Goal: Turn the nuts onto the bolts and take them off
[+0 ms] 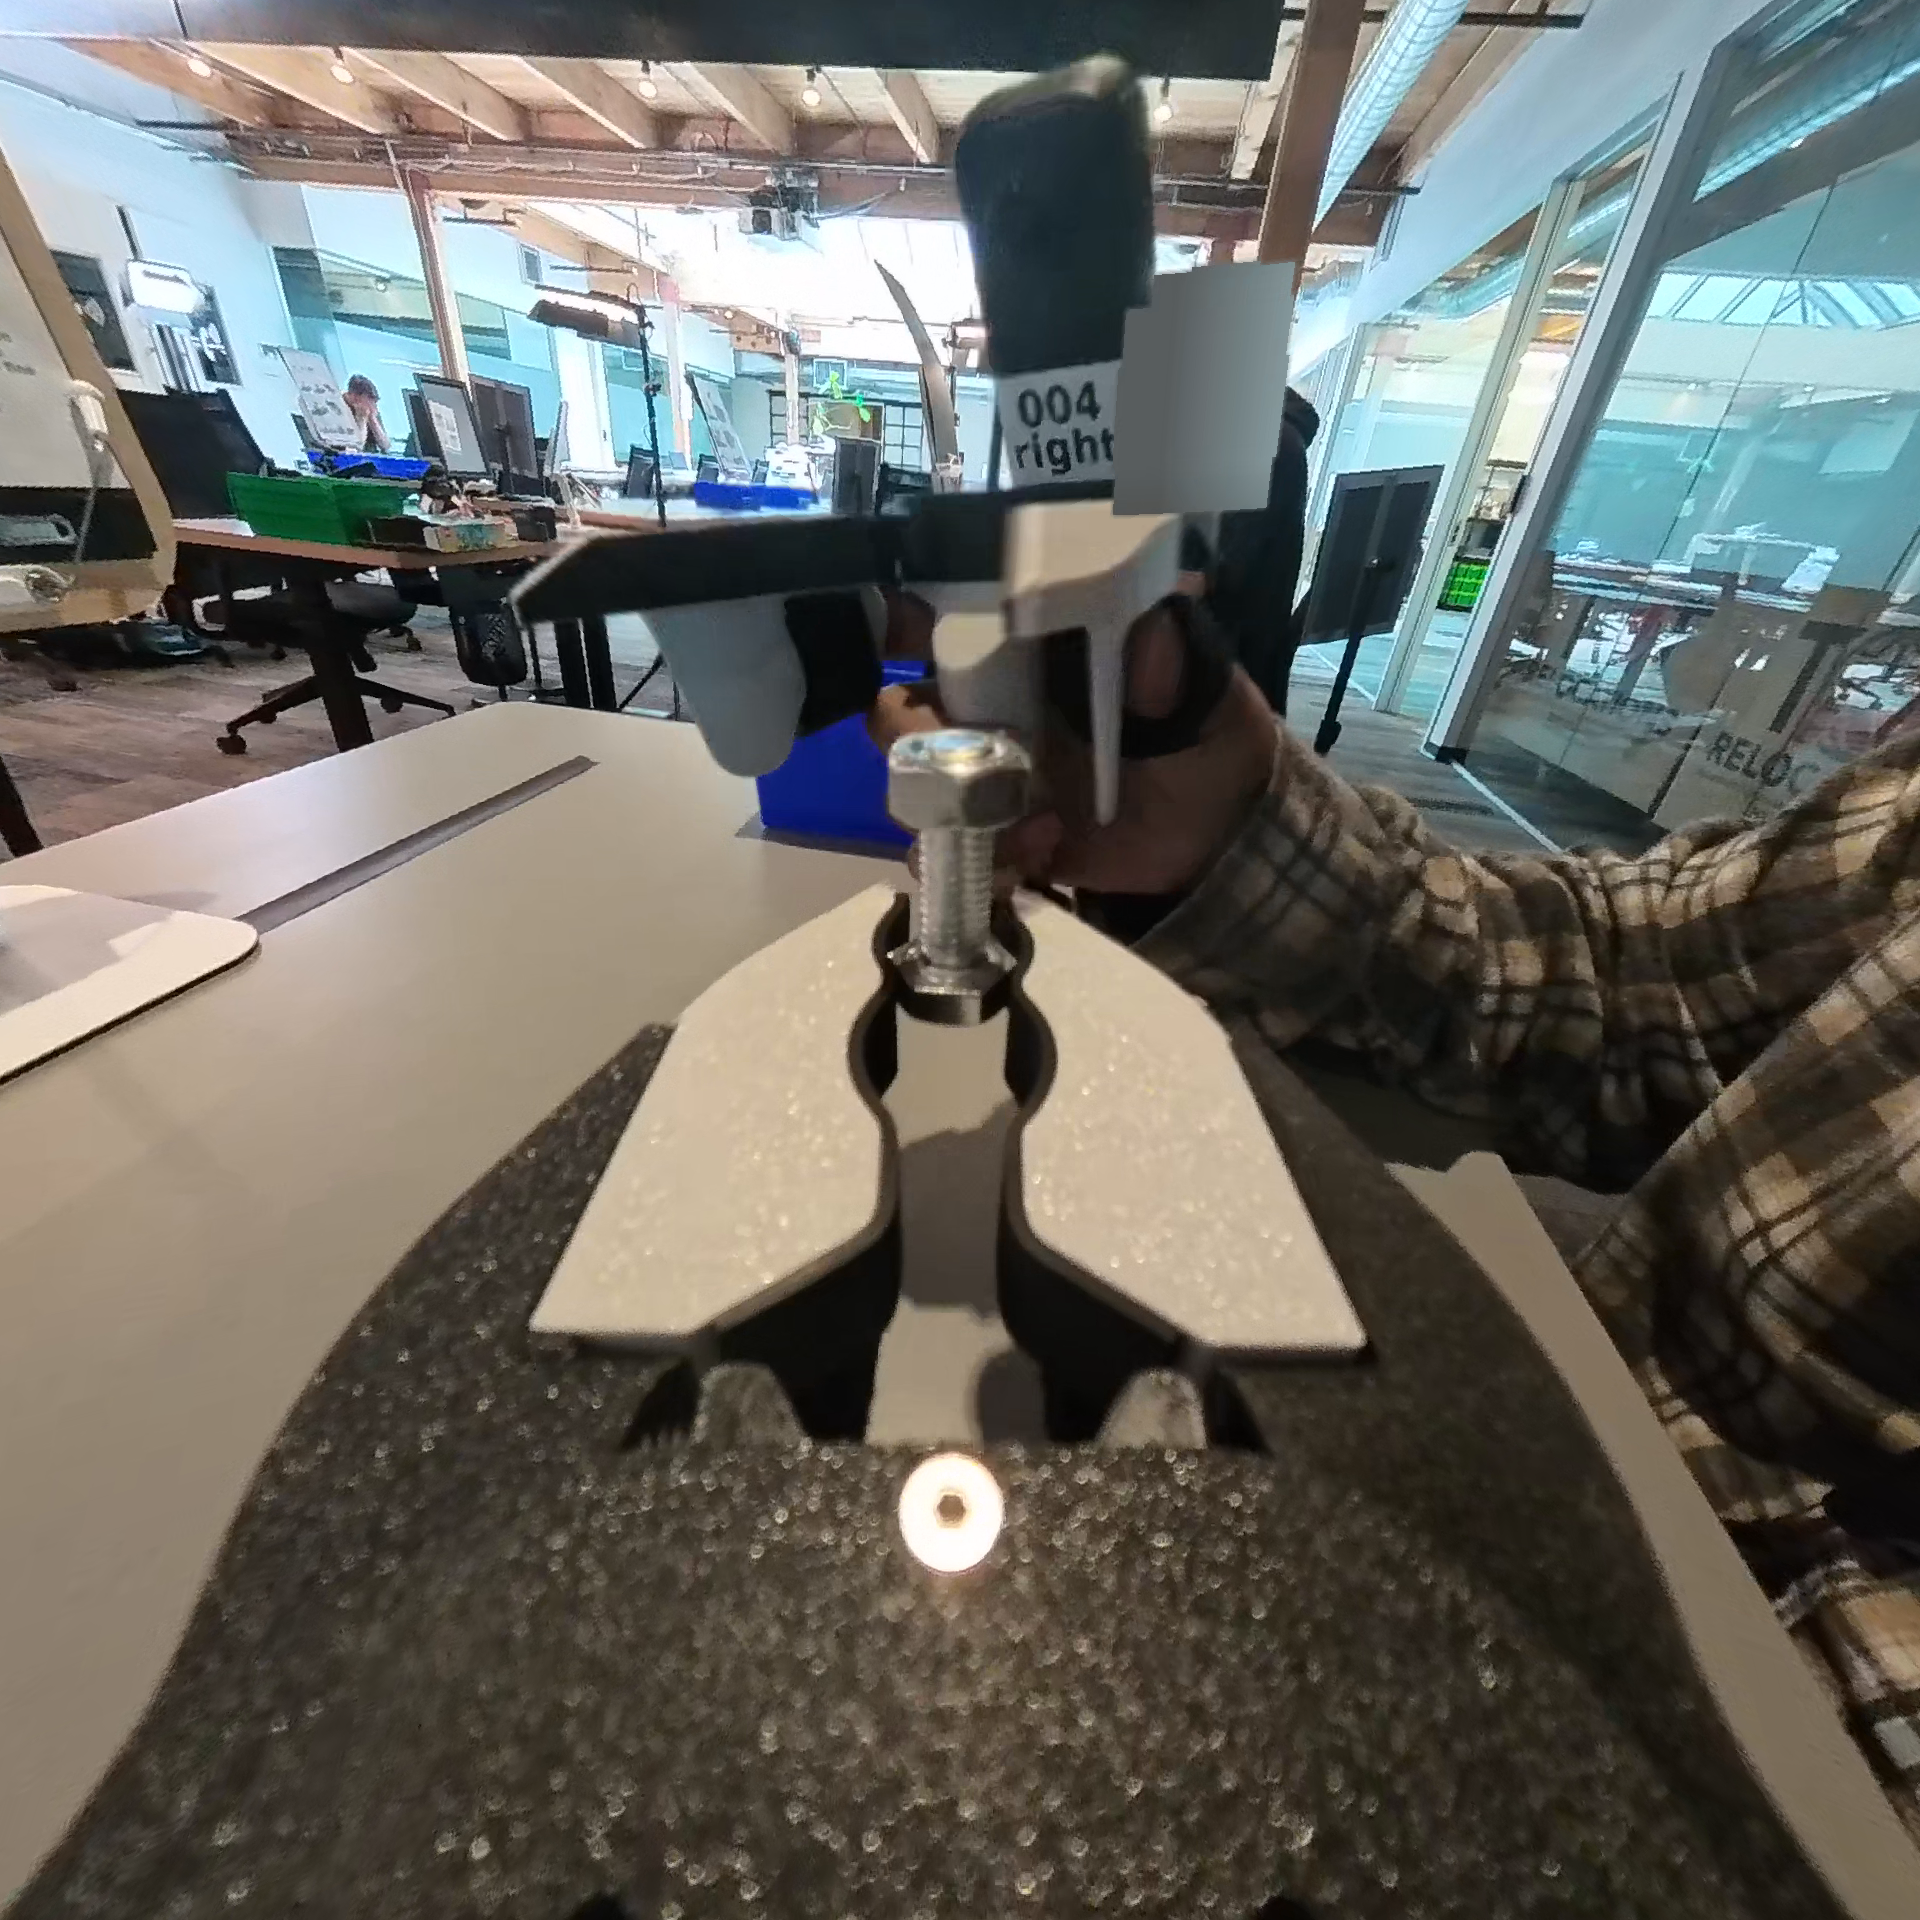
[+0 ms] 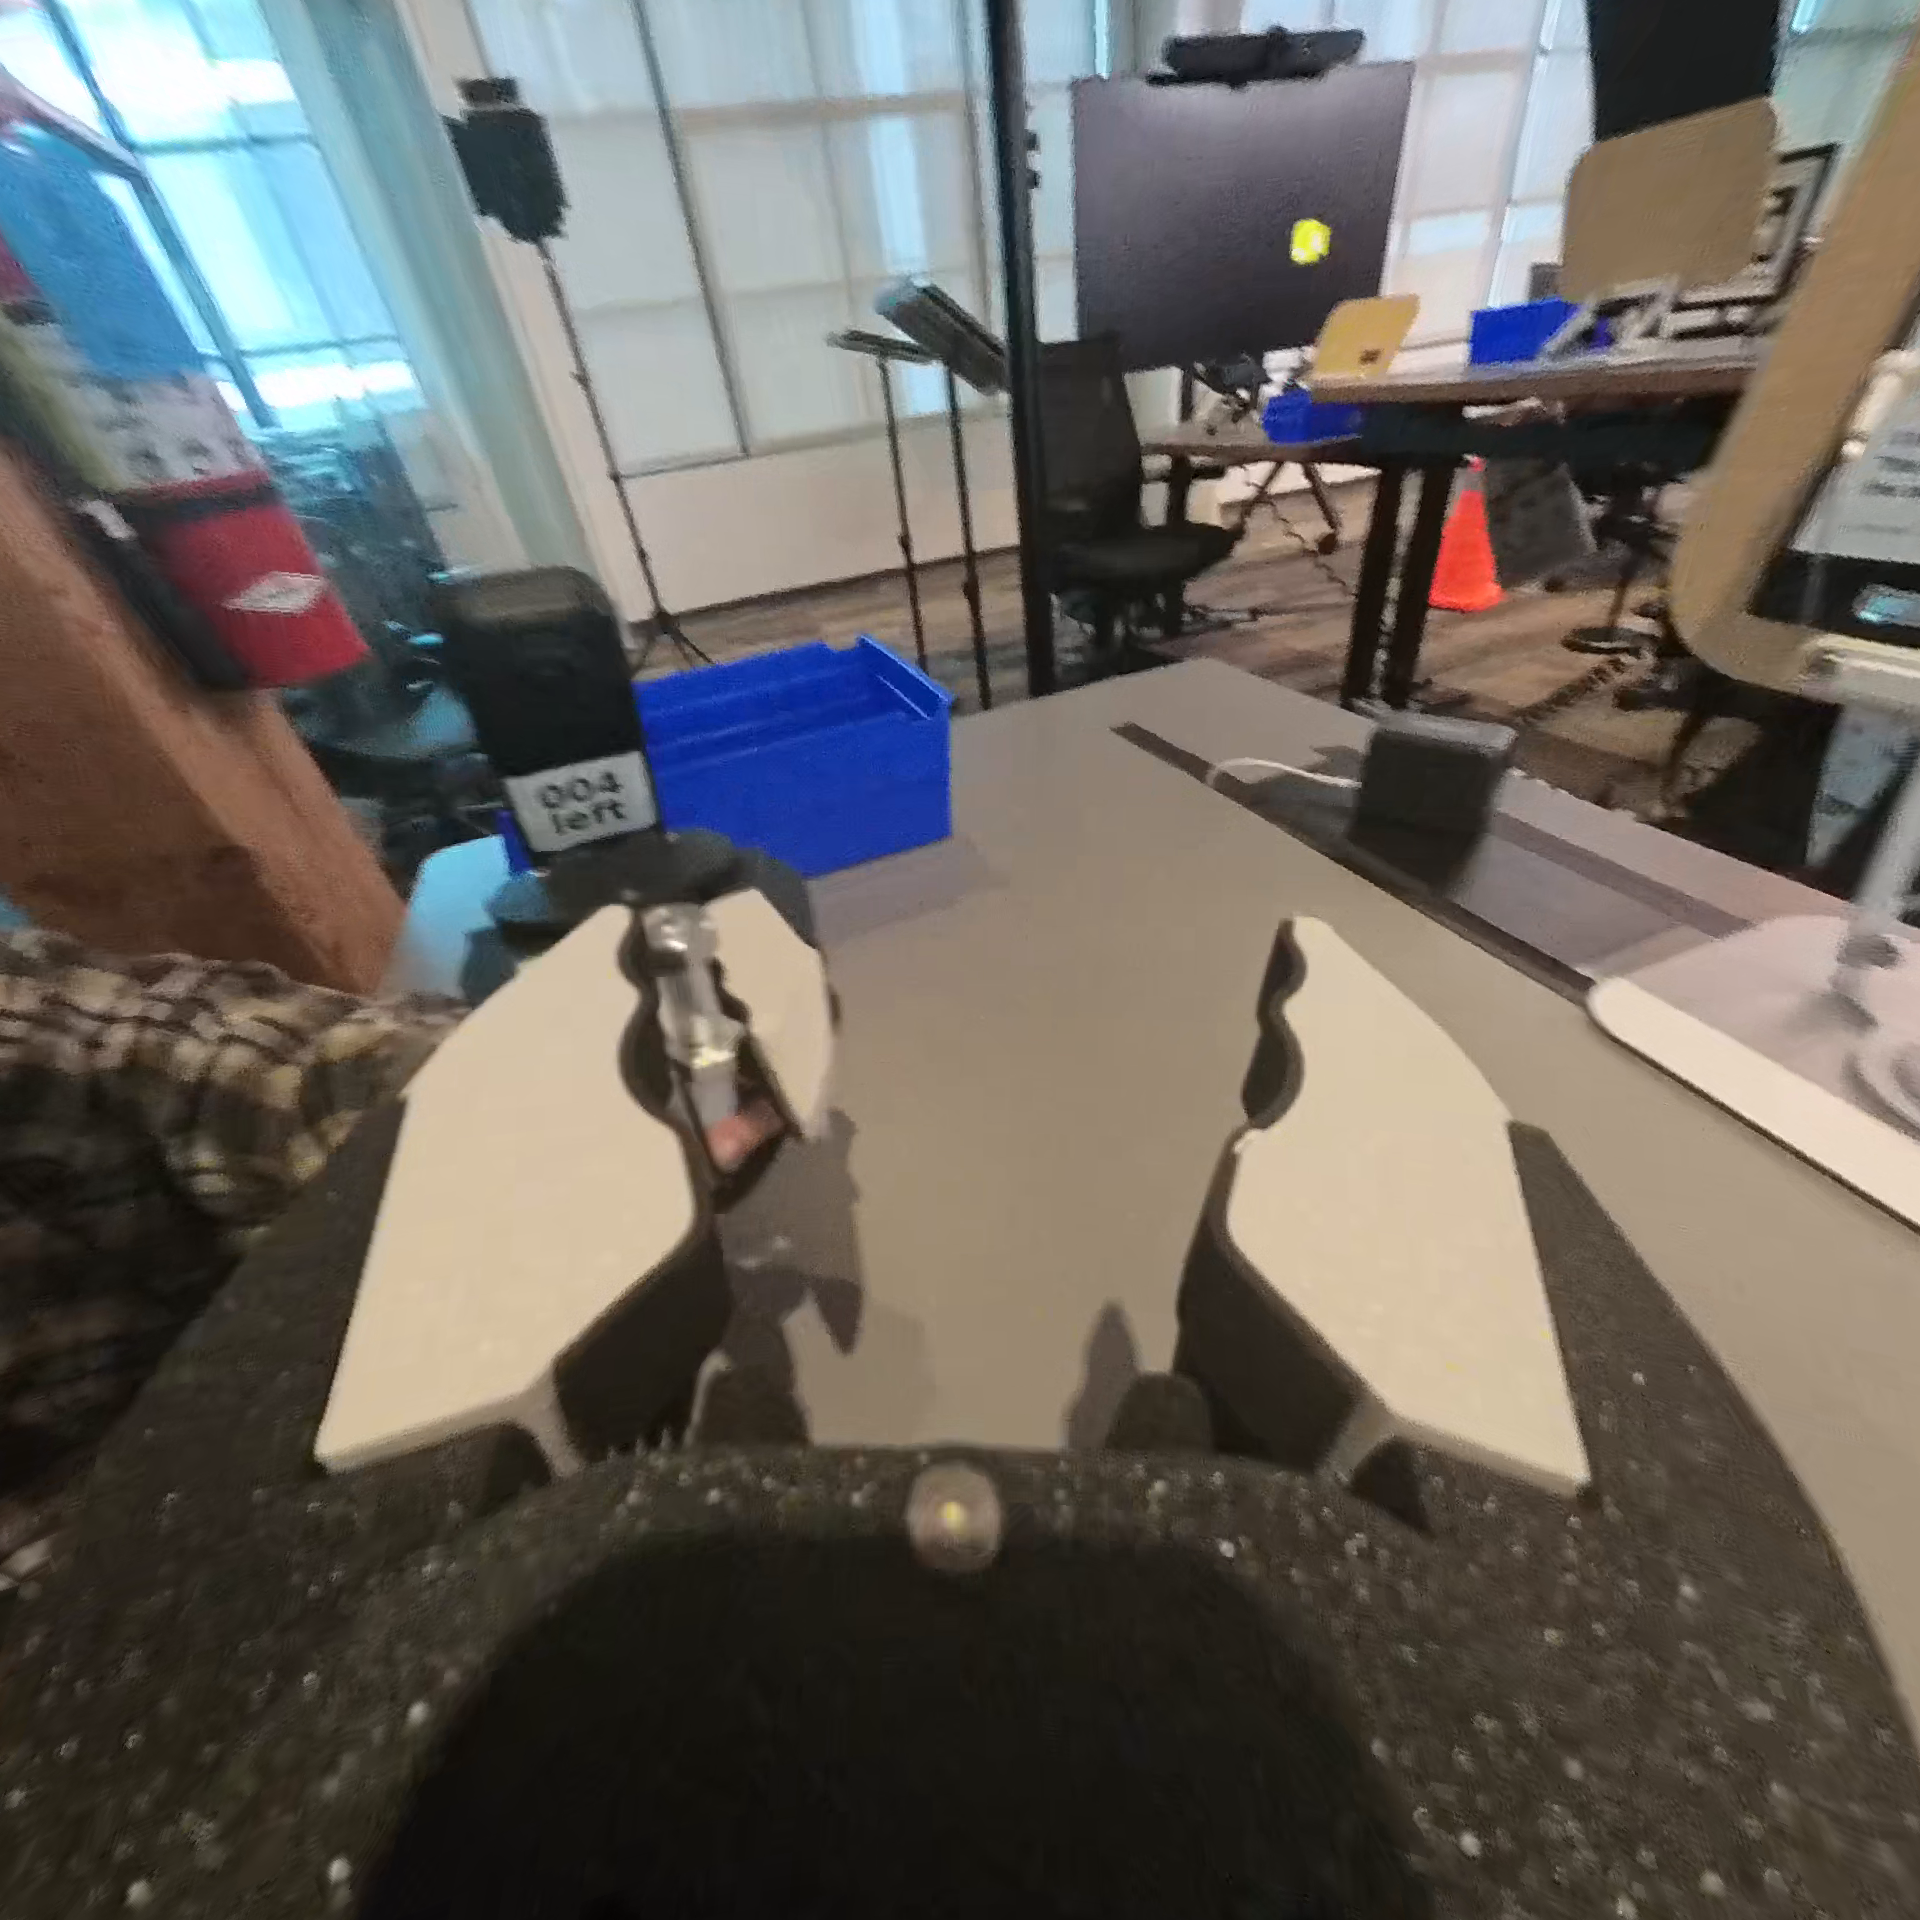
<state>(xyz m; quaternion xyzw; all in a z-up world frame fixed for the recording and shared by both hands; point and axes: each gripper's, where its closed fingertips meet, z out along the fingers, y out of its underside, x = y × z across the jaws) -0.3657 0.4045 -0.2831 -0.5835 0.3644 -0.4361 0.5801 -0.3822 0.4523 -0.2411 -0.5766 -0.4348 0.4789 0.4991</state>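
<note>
My left gripper (image 1: pixel 951 971) is shut on the lower hex end of a silver bolt (image 1: pixel 954 883) and holds it upright above the grey table (image 1: pixel 468 935). A hex nut (image 1: pixel 958 781) sits at the top of the thread. My right gripper (image 1: pixel 894 686) hovers just behind and above the nut, jaws wide apart. In the right wrist view the right gripper (image 2: pixel 956 935) is open and empty. The bolt (image 2: pixel 681 1003) lies beside its left finger (image 2: pixel 540 1143), apart from the right finger (image 2: pixel 1392 1195). That view is blurred.
A blue bin (image 2: pixel 800 748) stands at the table's far edge. A black box (image 2: pixel 1429 774) with a white cable sits by the table's slot. A white flat base (image 2: pixel 1766 1060) is on the right. A plaid sleeve (image 1: pixel 1507 1018) reaches in from the right. The gap from one gripper's tips to the other's is roughly 6 centimeters.
</note>
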